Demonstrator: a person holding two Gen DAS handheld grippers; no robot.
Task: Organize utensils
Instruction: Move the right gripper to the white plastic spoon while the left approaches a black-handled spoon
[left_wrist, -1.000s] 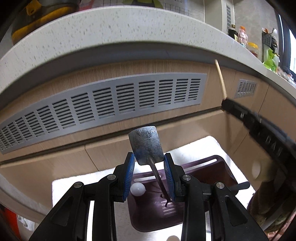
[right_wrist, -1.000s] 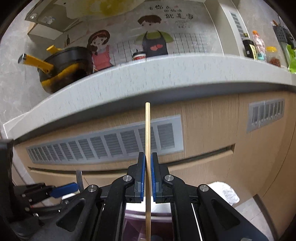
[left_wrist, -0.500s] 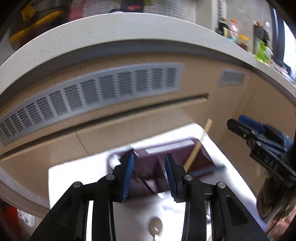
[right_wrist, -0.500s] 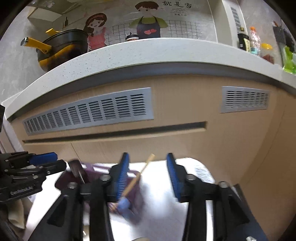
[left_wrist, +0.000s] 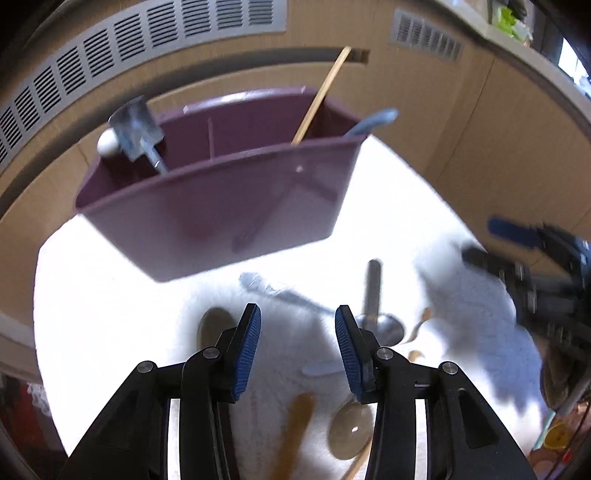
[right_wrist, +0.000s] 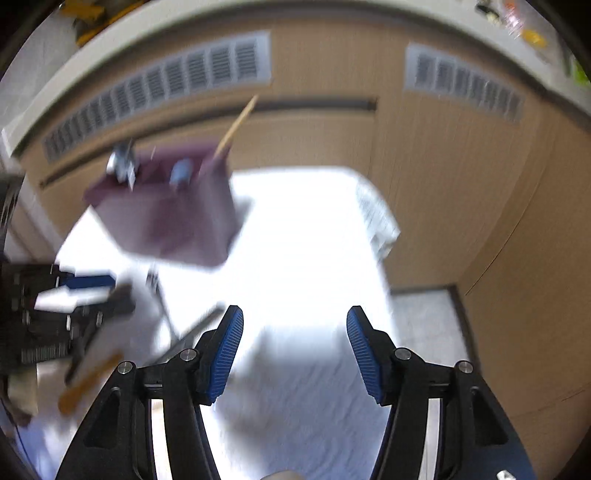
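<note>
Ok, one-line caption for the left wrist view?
Open left gripper above spoons scattered on white towel; purple caddy holds spatula, chopstick.

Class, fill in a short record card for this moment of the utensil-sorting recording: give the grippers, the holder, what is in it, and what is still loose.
left gripper: open, empty
right gripper: open, empty
holder: purple caddy with compartments, on white towel
in holder: metal spatula, white ball-shaped object, wooden chopstick, blue handle
loose on towel: metal spoon, wooden utensil, others blurred
backdrop: wooden cabinet front with grey vents
</note>
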